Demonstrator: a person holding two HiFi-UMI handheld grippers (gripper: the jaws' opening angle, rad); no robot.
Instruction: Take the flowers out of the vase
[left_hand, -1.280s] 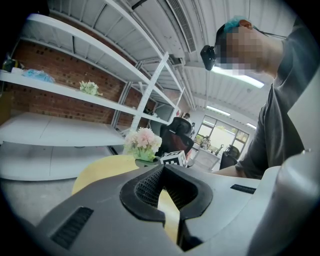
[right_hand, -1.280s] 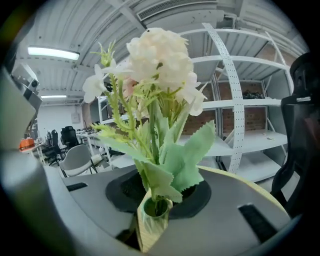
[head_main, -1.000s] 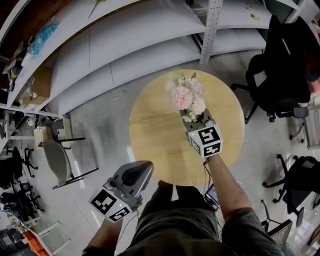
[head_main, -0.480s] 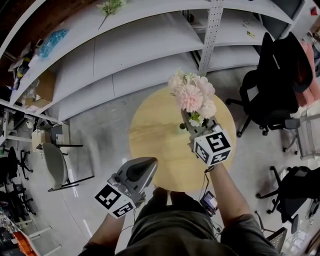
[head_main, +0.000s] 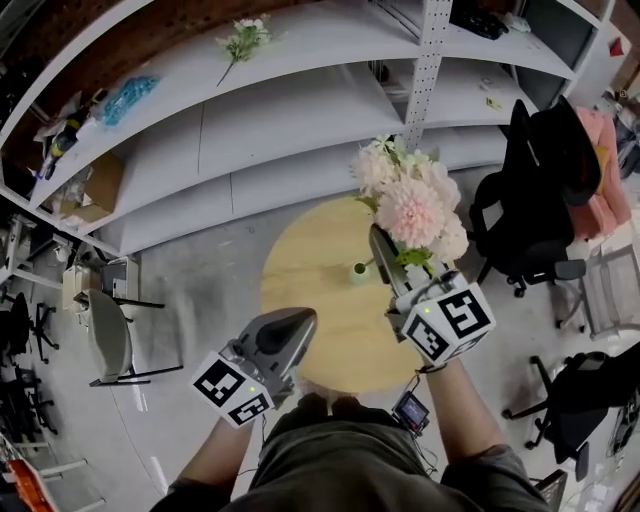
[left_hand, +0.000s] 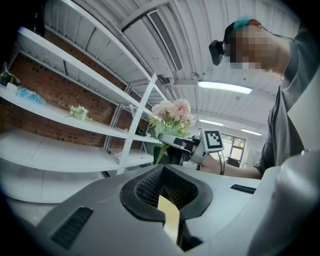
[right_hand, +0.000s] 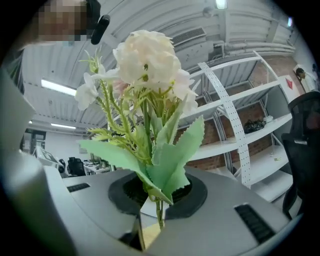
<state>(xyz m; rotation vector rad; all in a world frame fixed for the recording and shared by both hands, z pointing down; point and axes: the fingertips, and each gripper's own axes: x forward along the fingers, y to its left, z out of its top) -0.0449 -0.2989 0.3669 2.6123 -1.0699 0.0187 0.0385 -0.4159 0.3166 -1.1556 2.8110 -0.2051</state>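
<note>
our right gripper (right_hand: 159, 212) is clamped low on the flowers' (right_hand: 147, 60) stems, holding them upright above the table (head_main: 310, 300), seemingly to clear what looks like the small green vase (head_main: 358, 270). our left gripper (left_hand: 167, 197) hangs closed, empty, off to the side.

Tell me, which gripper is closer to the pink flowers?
The right one. The right gripper holds the flowers by their stems. The left gripper is empty and well apart from them, to their lower left in the head view.
</note>
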